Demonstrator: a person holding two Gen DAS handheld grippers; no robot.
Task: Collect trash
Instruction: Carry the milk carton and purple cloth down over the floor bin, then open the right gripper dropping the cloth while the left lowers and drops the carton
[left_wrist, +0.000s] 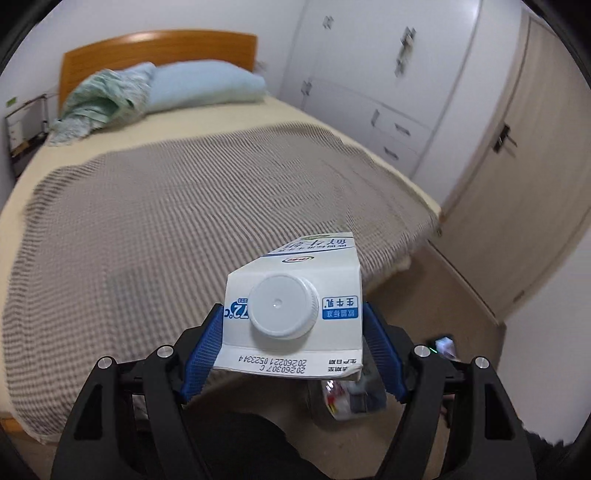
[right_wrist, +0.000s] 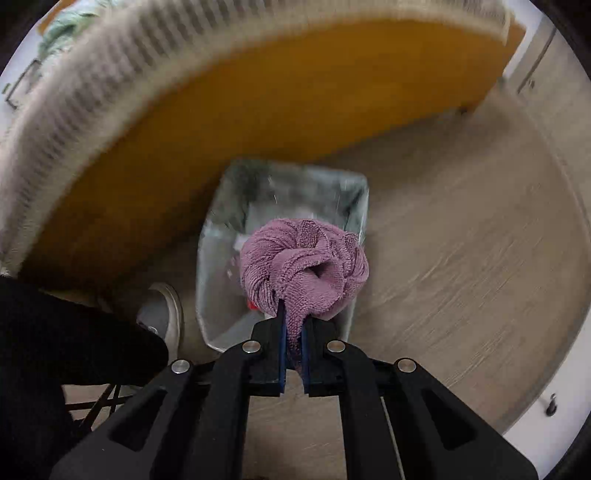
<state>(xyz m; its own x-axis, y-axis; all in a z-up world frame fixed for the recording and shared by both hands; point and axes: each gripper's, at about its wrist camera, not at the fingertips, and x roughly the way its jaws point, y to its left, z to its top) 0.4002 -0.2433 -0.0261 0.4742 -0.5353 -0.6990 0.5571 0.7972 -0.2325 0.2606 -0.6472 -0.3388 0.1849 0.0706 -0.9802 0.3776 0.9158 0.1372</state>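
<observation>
My left gripper is shut on a white and blue milk carton, its white cap facing the camera, held above the foot of the bed. My right gripper is shut on a bunched purple cloth and holds it right above a clear-lined trash bin on the floor beside the bed. The bin also shows in the left wrist view, low under the carton, with some litter in it.
A bed with a grey waffle blanket, a blue pillow and a green cloth fills the left view. White wardrobes and a door stand at the right. A person's shoe is left of the bin. The bed's wooden side is behind the bin.
</observation>
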